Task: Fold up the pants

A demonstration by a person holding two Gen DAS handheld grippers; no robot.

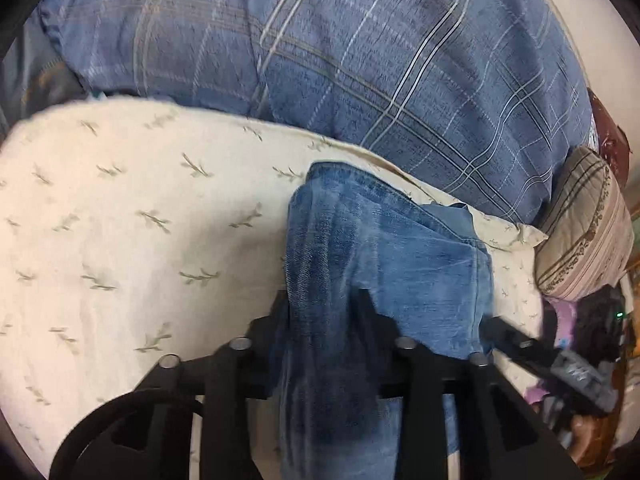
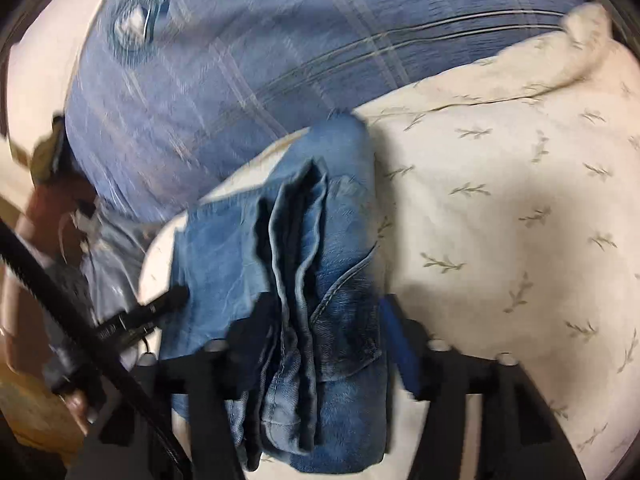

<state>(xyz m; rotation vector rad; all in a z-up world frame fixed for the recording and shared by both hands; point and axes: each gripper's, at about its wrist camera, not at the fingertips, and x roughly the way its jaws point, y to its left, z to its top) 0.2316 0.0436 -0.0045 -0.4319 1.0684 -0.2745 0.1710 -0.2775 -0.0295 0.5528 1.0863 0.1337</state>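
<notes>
The blue jeans (image 1: pixel 384 256) are folded into a thick bundle and held above a cream leaf-print sheet (image 1: pixel 120 220). My left gripper (image 1: pixel 324 304) is shut on one end of the bundle, denim draped between and over its black fingers. My right gripper (image 2: pixel 324 312) is shut on the other end of the jeans (image 2: pixel 320 248), where stacked hems and a pocket seam show. The right gripper (image 1: pixel 516 340) shows at the right edge of the left wrist view, and the left gripper (image 2: pixel 160 308) at the left of the right wrist view.
A big blue plaid pillow (image 1: pixel 360 60) lies behind the sheet, also in the right wrist view (image 2: pixel 260 60). A striped tan cushion (image 1: pixel 584 228) and dark clutter (image 1: pixel 592 340) sit at the right edge. A hand (image 2: pixel 76 396) and a black cable (image 2: pixel 80 328) are at the lower left.
</notes>
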